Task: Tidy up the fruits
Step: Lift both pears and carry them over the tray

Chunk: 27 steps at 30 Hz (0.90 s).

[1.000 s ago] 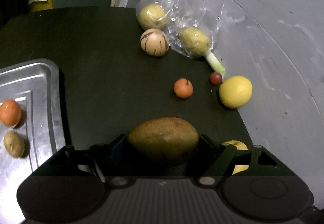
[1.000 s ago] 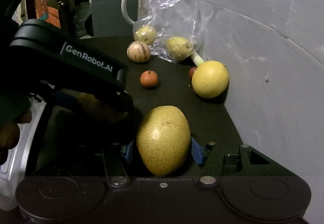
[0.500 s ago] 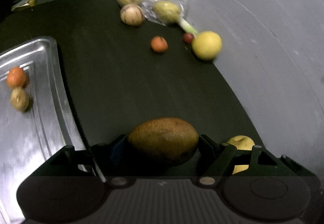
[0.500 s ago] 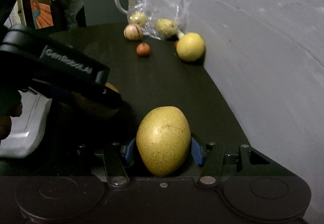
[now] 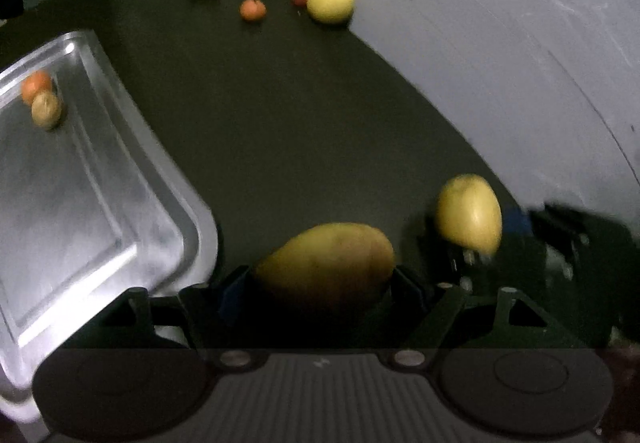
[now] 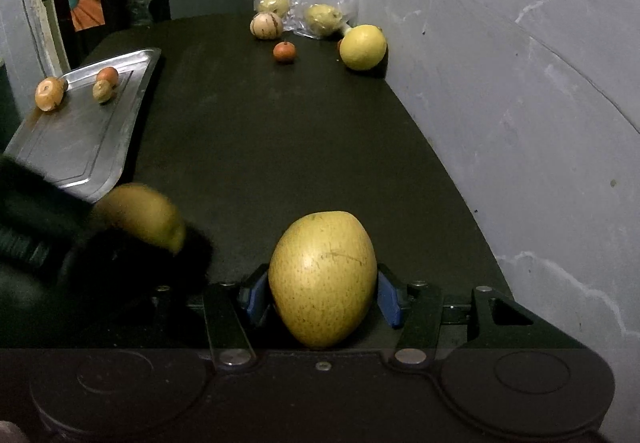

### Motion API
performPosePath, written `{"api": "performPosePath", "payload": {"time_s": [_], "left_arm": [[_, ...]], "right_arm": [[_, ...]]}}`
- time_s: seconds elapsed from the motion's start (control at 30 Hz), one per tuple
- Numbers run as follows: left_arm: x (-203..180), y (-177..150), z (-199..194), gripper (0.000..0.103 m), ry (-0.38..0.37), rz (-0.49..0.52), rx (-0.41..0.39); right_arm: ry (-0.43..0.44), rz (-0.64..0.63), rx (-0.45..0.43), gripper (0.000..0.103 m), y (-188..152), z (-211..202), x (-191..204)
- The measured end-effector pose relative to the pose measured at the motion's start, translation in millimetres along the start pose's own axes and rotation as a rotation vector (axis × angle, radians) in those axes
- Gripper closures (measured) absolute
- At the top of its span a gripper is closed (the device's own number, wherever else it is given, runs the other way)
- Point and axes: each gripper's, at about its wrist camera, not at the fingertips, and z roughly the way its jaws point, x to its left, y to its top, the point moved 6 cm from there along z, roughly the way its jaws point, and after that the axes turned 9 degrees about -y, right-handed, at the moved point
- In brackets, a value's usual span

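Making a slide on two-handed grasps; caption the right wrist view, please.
Right gripper clamps a pear; the left carries a mango beside the tray.

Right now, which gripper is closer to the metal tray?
Left. The left gripper, shut on a brownish fruit, sits right beside the metal tray at its near corner. The right gripper, holding a yellow pear, is further right, away from it.

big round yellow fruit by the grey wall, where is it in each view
Left wrist: the big round yellow fruit sits at the top, right of centre, where the dark table meets the grey wall.
Right wrist: the same fruit is in the upper middle, beside the wall.
Shared landmark: the small orange fruit lies just to its left in both.
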Motion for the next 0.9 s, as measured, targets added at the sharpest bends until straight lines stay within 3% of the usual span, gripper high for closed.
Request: {"api": "performPosePath", "payload": {"time_s": [0.1,0.33,0.9], "left_arm": [[-7,-12,-5,0.024,0.011,0.056,0.019],[-7,-20,-12,0.027,0.005,0.055,0.009],[-4,-1,-6,0.028,0.021,0.064,-0.035]], "right_arm": [[-0.002,0.014,0.01,0.047,2,2,1],[-0.011,0.018,0.017,0.047,1,0,4],[-0.003,0.011,0.034,0.047,-12,-17,5]]}}
